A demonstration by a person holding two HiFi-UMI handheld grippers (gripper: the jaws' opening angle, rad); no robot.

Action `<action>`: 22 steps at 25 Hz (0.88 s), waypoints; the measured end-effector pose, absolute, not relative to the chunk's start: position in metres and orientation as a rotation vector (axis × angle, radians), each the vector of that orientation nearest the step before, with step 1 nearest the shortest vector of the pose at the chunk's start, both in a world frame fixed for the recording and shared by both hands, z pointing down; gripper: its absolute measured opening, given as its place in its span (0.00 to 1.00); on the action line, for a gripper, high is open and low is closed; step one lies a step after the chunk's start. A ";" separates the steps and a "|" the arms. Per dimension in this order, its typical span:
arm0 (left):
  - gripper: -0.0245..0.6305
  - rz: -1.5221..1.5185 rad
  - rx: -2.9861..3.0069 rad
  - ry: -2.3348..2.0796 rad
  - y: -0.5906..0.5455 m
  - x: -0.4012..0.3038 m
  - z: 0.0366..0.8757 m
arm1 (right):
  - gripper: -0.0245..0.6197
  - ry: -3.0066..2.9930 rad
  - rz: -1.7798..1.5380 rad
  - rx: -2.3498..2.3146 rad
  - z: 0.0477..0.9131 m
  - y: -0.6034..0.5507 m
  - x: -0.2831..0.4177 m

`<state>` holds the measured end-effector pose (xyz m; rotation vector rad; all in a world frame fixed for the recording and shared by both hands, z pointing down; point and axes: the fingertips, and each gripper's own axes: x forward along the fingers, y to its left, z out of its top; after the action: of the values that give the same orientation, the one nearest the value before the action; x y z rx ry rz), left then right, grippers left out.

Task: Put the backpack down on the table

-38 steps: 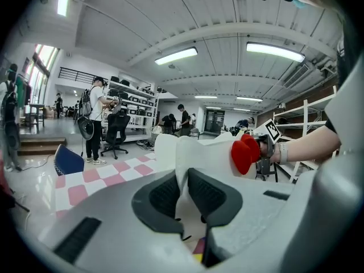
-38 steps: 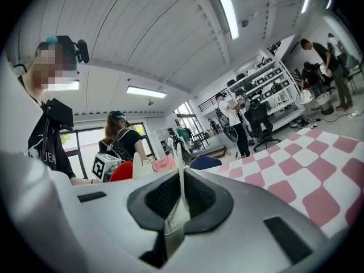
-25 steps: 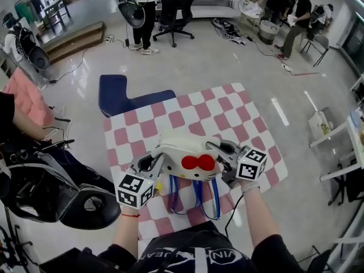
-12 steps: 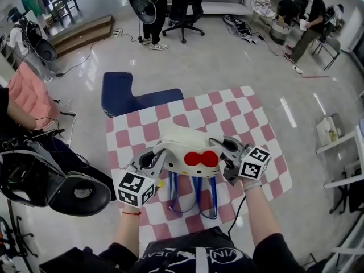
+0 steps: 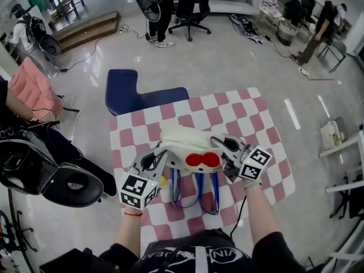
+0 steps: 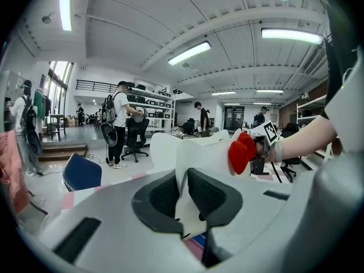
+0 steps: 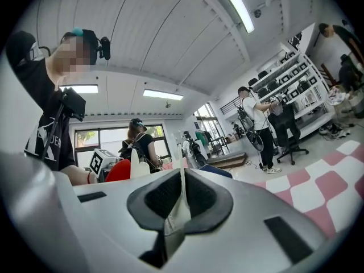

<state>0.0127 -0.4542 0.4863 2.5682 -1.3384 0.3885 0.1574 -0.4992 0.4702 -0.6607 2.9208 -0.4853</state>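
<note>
A white backpack (image 5: 185, 147) with a red bow (image 5: 202, 160) and blue straps (image 5: 196, 189) hangs over the pink-and-white checked table (image 5: 250, 118). My left gripper (image 5: 158, 159) is shut on its left edge. On the right edge my right gripper (image 5: 223, 151) is shut too. In the left gripper view white fabric (image 6: 183, 203) is pinched between the dark pads (image 6: 207, 195), and the red bow (image 6: 242, 151) shows beyond. A thin white edge of the backpack (image 7: 179, 206) runs between the pads in the right gripper view.
A dark blue chair (image 5: 128, 95) stands at the table's far left corner. Black equipment with a round seat (image 5: 62, 181) sits on the floor to the left. People and an office chair (image 5: 193, 7) are further back. White shelving (image 5: 347, 164) lies at the right.
The backpack, held by both grippers, has moved slightly forward and lower over the table. The head view has shifted, so the table sits a bit further down the frame.
</note>
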 end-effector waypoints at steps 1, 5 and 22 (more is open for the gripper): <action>0.11 0.381 2.570 -1.324 -0.450 0.014 0.487 | 0.06 2.922 -0.484 -0.653 0.472 -0.497 0.159; 0.11 0.407 2.594 -1.262 -0.436 0.023 0.489 | 0.06 2.946 -0.496 -0.657 0.477 -0.488 0.165; 0.11 0.514 2.614 -1.234 -0.427 0.025 0.505 | 0.08 2.954 -0.514 -0.770 0.488 -0.479 0.169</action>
<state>0.0253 -0.4267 0.5052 2.6135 -1.2338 0.5139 0.1692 -0.4791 0.4875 -0.7698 2.9540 -0.5140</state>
